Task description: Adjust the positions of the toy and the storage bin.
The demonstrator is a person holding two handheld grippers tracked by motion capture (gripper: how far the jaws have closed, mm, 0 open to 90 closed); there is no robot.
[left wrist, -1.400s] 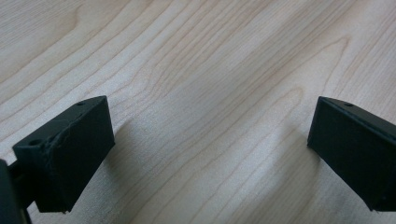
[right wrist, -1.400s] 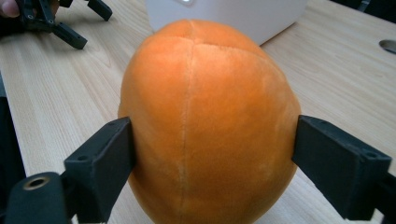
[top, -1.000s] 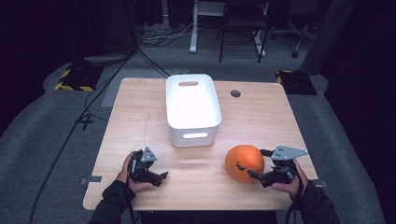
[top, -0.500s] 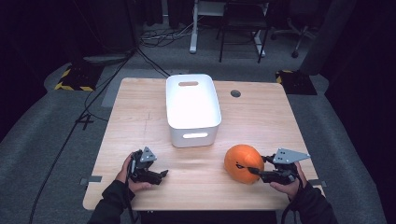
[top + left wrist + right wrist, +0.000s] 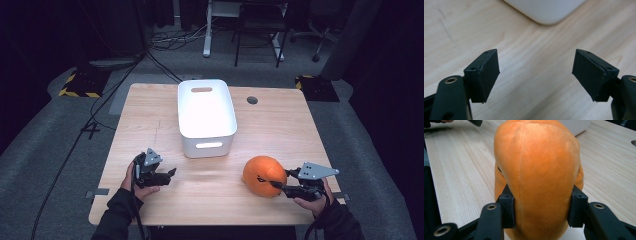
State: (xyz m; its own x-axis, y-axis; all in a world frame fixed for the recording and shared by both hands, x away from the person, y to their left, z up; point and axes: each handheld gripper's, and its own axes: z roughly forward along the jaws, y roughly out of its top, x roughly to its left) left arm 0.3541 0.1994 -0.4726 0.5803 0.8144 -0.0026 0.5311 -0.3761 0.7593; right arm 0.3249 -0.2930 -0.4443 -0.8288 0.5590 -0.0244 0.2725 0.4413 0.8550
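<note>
One round orange plush toy (image 5: 264, 176) sat on the near right part of the light wooden tabletop (image 5: 280, 130), pinched at its near side between the two black jaws of the right claw (image 5: 278, 185). In the right gripper view the soft orange body (image 5: 539, 175) bulged out between both pads, which pressed into its flanks, and a seam ran up its middle. A person's hand held that claw from the tabletop's near edge, a grey three-cornered plate riding on top.

One white rectangular plastic bin (image 5: 206, 114) with slotted handles stood at the middle of the tabletop, just beyond and to the left of the toy, not touching it. The left claw (image 5: 169, 175), held in the person's other hand at the near left, was spread wide with nothing between its two jaws; the left gripper view showed bare wood in the gap and a rounded corner of the bin (image 5: 546, 10) ahead. One small dark round hole (image 5: 252, 100) marked the tabletop's far right.
</note>
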